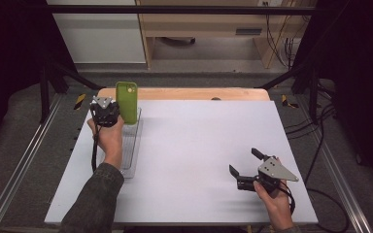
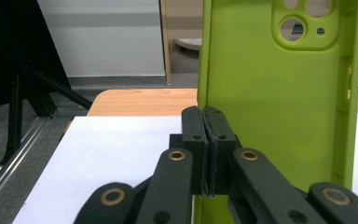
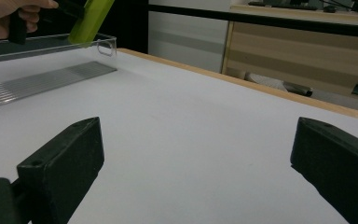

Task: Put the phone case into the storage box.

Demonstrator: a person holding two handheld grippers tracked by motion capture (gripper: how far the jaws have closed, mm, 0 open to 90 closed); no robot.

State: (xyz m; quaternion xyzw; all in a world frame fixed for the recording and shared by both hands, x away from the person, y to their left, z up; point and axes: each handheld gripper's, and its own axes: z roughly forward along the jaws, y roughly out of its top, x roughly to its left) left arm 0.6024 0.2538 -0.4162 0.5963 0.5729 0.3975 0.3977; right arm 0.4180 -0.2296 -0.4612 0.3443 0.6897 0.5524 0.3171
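A lime-green phone case (image 1: 127, 102) stands upright over the far end of a clear tray (image 1: 130, 150) at the left of the table. My left gripper (image 1: 117, 115) is shut on the case's side wall; in the left gripper view the two jaws (image 2: 207, 140) press together on the thin left edge of the case (image 2: 270, 102), whose camera cut-out is at the top. My right gripper (image 1: 243, 160) rests low near the table's front right, open and holding nothing. In the right gripper view its jaws (image 3: 196, 158) stand wide apart over bare white tabletop, with the case (image 3: 88, 21) far off.
The clear tray has a ribbed floor (image 3: 46, 79) and low see-through walls. A white board (image 1: 199, 141) covers the table, with a wooden edge (image 1: 189, 93) at the back. Black frame rails and cables run along both sides, and a wooden cabinet (image 1: 204, 24) stands behind.
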